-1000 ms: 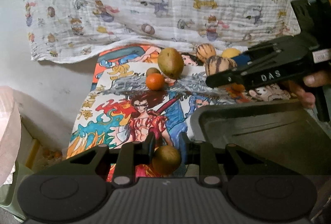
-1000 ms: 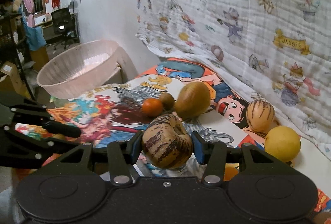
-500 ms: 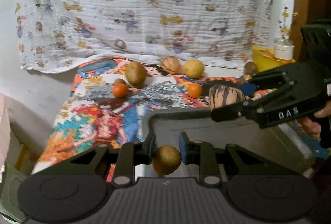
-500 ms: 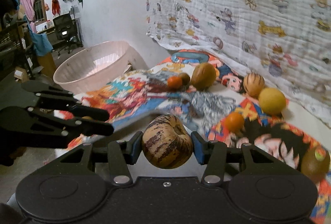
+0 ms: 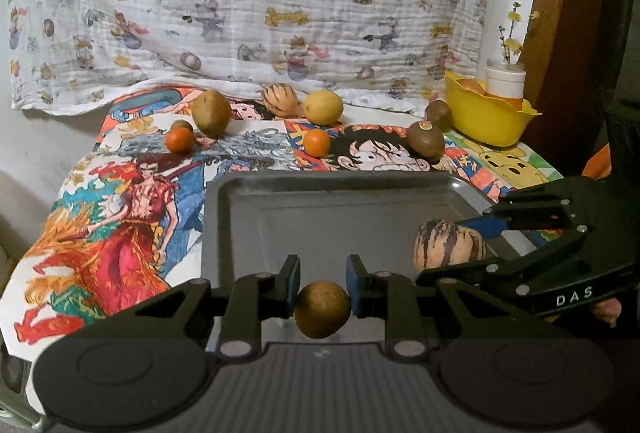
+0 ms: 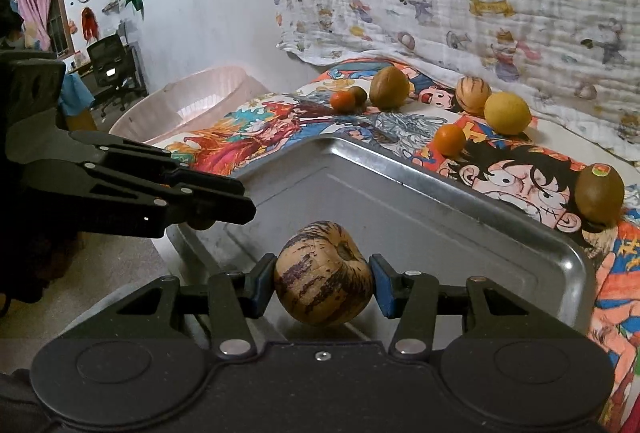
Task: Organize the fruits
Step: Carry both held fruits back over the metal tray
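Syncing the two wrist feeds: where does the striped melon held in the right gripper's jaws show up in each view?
Left wrist: striped melon sits right of centre, over the metal tray, pinched by the right gripper coming in from the right.
Right wrist: same melon is bottom centre, between the blue pads.
Shared landmark: the yellow lemon by the hanging cloth.

Loose fruits behind tray, apparently untouching.

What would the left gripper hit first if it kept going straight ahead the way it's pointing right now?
Probably the metal tray. The left gripper, shut on a small brown fruit, points over the tray's floor toward its far rim, with the small orange fruit beyond. Depth and height are hard to judge.
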`<state>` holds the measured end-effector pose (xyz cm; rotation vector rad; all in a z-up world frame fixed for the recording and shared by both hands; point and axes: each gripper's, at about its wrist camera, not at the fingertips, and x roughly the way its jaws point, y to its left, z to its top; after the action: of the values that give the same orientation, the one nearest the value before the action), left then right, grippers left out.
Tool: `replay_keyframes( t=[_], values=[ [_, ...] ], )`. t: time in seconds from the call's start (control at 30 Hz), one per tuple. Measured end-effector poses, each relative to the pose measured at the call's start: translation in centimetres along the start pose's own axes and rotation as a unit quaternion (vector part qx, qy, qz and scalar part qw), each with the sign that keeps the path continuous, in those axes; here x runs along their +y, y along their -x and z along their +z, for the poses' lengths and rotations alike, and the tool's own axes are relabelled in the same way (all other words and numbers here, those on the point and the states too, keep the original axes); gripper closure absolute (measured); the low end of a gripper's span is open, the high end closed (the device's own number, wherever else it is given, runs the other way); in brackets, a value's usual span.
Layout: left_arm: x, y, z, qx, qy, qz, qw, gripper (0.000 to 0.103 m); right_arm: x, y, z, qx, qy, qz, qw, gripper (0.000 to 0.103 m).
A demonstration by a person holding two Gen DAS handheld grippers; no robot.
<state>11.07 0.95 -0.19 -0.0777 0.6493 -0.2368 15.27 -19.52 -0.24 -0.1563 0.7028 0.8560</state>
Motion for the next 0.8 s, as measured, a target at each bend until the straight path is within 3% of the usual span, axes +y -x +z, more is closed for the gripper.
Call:
replay_keyframes(
  t=[0.7, 0.8],
  values=[
    [0.3, -0.1, -1.2, 0.008, 0.010, 0.007, 0.9999, 0.075, 0.8, -0.2, -1.5, -0.018, 0.004, -0.010, 1.000, 0.050],
    [0.4, -0.1, -1.2, 0.010, 0.015, 0.009, 0.9998, 0.069, 0.8, -0.1, -1.5, -0.023, 0.002, -0.011, 1.000, 0.048]
  ],
)
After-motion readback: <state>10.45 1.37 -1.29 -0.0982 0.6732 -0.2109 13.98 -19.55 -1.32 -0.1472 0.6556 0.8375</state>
